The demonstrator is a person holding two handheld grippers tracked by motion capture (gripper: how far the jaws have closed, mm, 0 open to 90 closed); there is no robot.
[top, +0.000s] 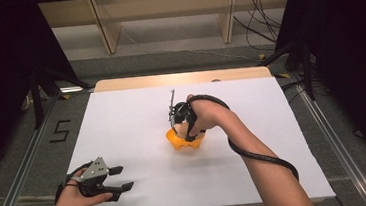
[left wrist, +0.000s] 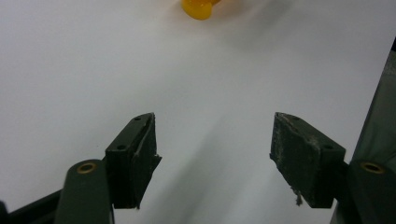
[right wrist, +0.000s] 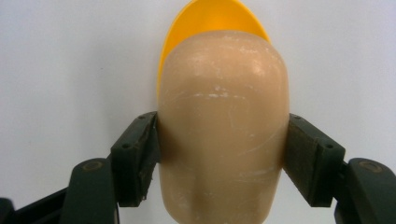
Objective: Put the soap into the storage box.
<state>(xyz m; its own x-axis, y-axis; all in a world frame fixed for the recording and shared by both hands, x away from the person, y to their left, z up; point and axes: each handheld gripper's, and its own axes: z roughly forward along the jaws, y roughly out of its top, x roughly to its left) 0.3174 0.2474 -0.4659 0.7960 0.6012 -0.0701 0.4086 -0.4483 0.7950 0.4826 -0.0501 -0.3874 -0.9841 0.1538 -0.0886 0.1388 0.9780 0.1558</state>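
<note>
Pinching a smooth, rounded beige piece (right wrist: 222,126), the right hand-held gripper (right wrist: 222,156) overlaps a glossy orange bowl (right wrist: 215,18).

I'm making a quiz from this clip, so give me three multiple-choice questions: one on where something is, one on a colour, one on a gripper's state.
1. Where is the left gripper?
A. near the table's front left corner
B. over the bowl
C. at the table's far edge

2. What colour is the bowl under the beige piece?
A. blue
B. yellow-orange
C. green

3. How is the right gripper?
A. open over bare table
B. shut on the beige piece
C. shut on a cable

Answers:
1 A, the high view shows it low at the left, away from the bowl.
2 B, its rim shows yellow-orange behind the piece.
3 B, the right gripper view shows both jaws pressed against the piece's sides.
</note>
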